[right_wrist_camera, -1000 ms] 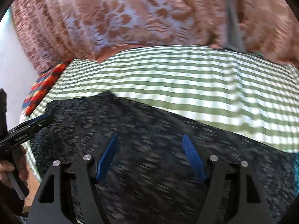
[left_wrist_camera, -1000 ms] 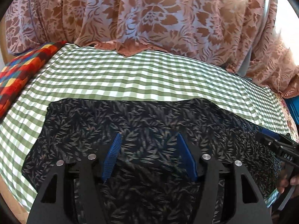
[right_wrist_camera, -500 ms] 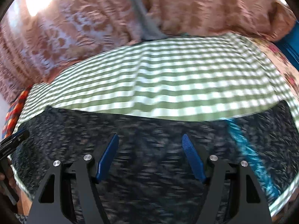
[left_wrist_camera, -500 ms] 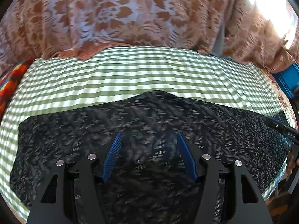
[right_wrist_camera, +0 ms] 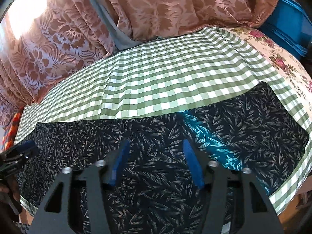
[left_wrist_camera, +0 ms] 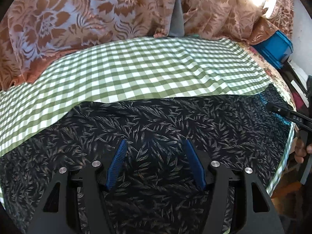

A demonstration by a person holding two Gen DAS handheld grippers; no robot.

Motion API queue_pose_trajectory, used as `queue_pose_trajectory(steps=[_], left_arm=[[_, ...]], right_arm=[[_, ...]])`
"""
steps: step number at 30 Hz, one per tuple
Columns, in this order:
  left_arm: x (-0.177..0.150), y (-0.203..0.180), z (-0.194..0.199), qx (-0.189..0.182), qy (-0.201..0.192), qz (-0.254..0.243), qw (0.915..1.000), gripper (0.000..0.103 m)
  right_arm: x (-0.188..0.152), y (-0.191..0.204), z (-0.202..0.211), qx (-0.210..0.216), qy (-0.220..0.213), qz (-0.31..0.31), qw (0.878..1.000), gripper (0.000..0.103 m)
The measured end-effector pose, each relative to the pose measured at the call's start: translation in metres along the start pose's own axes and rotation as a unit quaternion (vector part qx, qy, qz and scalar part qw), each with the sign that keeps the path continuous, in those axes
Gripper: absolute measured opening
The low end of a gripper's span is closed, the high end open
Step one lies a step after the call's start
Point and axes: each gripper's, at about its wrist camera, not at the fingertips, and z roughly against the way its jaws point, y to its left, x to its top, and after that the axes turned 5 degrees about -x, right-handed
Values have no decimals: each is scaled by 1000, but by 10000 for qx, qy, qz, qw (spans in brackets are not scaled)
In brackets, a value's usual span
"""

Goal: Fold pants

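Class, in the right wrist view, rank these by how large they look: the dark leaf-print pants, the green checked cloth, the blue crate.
1. Pants and checked cloth: similar, and the pants lie nearer the camera, so unranked.
2. Blue crate: smallest, partly cropped.

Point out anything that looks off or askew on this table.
Little stands out. The pants lie spread flat on the green checked cloth; a turquoise strip shows across the dark leaf print, probably the fabric's inner side turned out. The left gripper and the right gripper are both open, holding nothing.
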Motion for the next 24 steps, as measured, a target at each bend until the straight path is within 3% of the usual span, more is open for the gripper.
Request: queue_pose_trajectory(steps=[3, 6, 9, 12, 13, 15, 18, 19, 20, 21, 22, 24], left_arm=[[2, 3, -5, -50, 48, 102, 9999, 61], [7, -2, -8, -150, 82, -198, 9997, 61], [13, -11, -16, -218, 160, -534, 9982, 61], [19, -18, -31, -378, 273, -790, 9958, 61], [20, -20, -35, -433, 318, -836, 9950, 61], [19, -25, -46, -545, 485, -992, 9924, 60], [15, -30, -58, -425, 488, -1166, 9911, 50], [15, -28, -58, -424, 441, -1133, 9917, 38], [16, -27, -58, -381, 387, -1112, 9923, 20], [18, -24, -56, -355, 341, -1053, 9932, 12], [20, -21, -55, -379, 298, -980, 9940, 5], [24, -14, -56, -417, 302, -772, 9957, 4]], right_arm=[[4, 10, -5, 230, 27, 162, 9996, 53], [10, 30, -8, 522, -37, 562, 9970, 78], [20, 54, -15, 352, -137, 1160, 9925, 78], [27, 70, -30, 292, 34, 1693, 9851, 76], [28, 74, -36, 196, 109, 1880, 9819, 51], [26, 78, -44, 132, 284, 2118, 9768, 17], [18, 77, -52, 178, 400, 2270, 9729, 16], [14, 76, -54, 181, 420, 2257, 9731, 10], [13, 75, -55, 178, 420, 2226, 9738, 5], [12, 73, -56, 128, 382, 2190, 9749, 0], [12, 70, -58, 42, 316, 2121, 9767, 0], [14, 64, -61, -5, 277, 1945, 9805, 0]])
